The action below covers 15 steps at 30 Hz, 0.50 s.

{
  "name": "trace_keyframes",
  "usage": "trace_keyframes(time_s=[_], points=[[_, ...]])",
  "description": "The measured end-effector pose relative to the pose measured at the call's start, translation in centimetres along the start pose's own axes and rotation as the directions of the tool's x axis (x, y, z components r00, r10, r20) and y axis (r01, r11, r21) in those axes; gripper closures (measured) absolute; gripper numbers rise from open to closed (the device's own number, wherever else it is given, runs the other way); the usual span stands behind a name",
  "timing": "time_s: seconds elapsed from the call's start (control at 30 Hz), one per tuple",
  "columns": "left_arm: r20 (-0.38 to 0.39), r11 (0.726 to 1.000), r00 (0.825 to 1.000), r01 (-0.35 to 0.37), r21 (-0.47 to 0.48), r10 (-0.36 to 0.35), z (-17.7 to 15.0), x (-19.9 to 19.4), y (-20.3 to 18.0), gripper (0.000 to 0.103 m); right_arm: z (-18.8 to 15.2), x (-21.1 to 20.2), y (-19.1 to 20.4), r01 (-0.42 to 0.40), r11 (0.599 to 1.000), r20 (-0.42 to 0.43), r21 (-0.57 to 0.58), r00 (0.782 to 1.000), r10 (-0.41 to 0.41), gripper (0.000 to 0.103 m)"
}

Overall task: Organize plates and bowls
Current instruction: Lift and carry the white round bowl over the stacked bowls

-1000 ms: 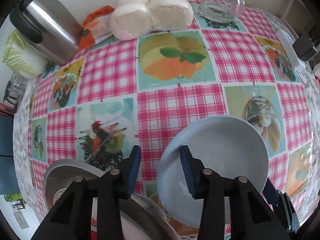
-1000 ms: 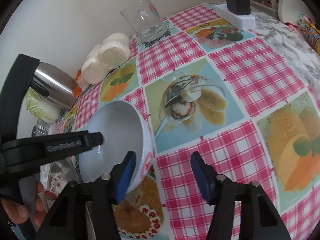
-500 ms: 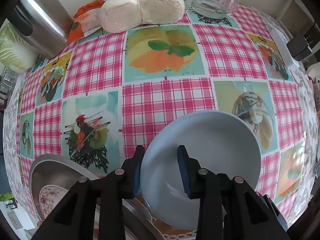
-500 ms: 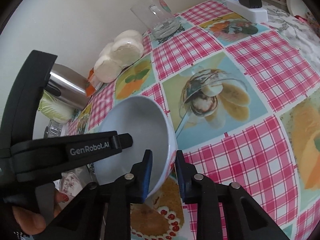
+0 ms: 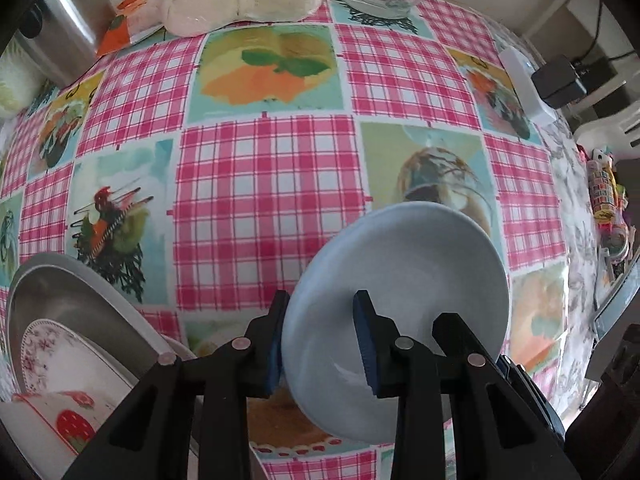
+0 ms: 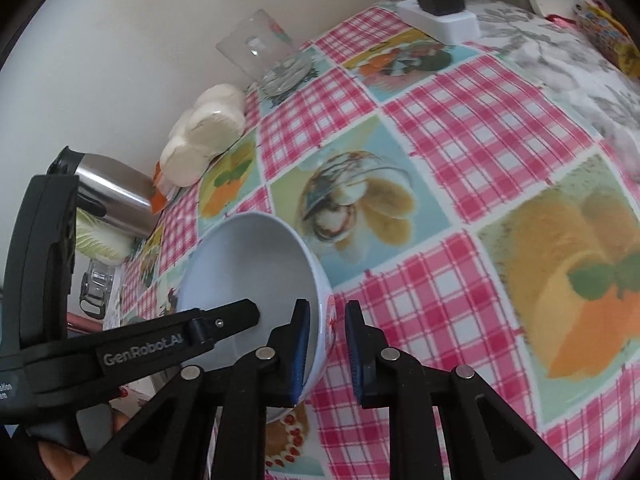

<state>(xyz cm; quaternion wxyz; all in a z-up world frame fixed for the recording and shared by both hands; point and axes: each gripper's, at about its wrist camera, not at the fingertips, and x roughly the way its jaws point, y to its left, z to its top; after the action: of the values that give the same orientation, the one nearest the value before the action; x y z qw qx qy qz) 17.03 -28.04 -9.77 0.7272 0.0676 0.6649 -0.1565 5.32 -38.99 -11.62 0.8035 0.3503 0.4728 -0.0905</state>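
Above the checked tablecloth [image 5: 264, 184] — pale bowl [image 5: 408, 276] tilted, rim between both jaws, left gripping, right closing.

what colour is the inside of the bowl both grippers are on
Plain pale blue-white inside the bowl, clearest in the left wrist view.

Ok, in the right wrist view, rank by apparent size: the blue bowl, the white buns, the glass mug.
1. blue bowl, though nearness inflates it
2. white buns
3. glass mug, looks close to the buns, so unsure

Pale blue bowl [image 5: 404, 280], tilted, off the tablecloth
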Motion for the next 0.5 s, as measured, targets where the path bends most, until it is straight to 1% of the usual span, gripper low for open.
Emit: trace_keyframes(time_s=[0.03, 0.07, 0.1, 0.23, 0.37, 0.5], points=[[0.007, 1.0, 1.0, 0.005, 0.008, -0.005, -0.3, 0.0, -0.3, 0.073, -0.1, -0.2, -0.2, 0.006, 1.0, -0.001, 0.003, 1.0, -0.006, 0.084], [0.014, 1.0, 1.0, 0.01, 0.009, -0.01, -0.6, -0.1, -0.5, 0.073, -0.2, -0.3, -0.3, 0.01, 1.0, -0.002, 0.002, 1.0, -0.01, 0.085], [0.017, 1.0, 1.0, 0.015, 0.009, -0.015, -0.8, -0.1, -0.6, 0.075, -0.4, -0.5, -0.3, 0.012, 1.0, -0.002, -0.002, 1.0, -0.012, 0.089], [0.031, 0.999, 0.999, 0.041, 0.003, -0.041, -2.2, -0.5, -0.8, 0.079, -0.9, -1.4, -0.5, 0.036, 0.999, -0.003, -0.003, 0.999, -0.036, 0.089], [0.057, 0.997, 0.995, 0.078, 0.004, -0.078, -3.7, -1.7, -0.6, 0.08, -1.1, -2.4, -0.8, 0.028, 1.0, -0.003, 0.012, 1.0, -0.028, 0.089], [0.114, 0.995, 0.988, 0.103, 0.019, -0.104, -4.8, -4.7, -0.4, 0.08, -1.0, -4.5, 0.4, 0.048, 0.999, 0.035, -0.019, 0.998, -0.048, 0.089]])
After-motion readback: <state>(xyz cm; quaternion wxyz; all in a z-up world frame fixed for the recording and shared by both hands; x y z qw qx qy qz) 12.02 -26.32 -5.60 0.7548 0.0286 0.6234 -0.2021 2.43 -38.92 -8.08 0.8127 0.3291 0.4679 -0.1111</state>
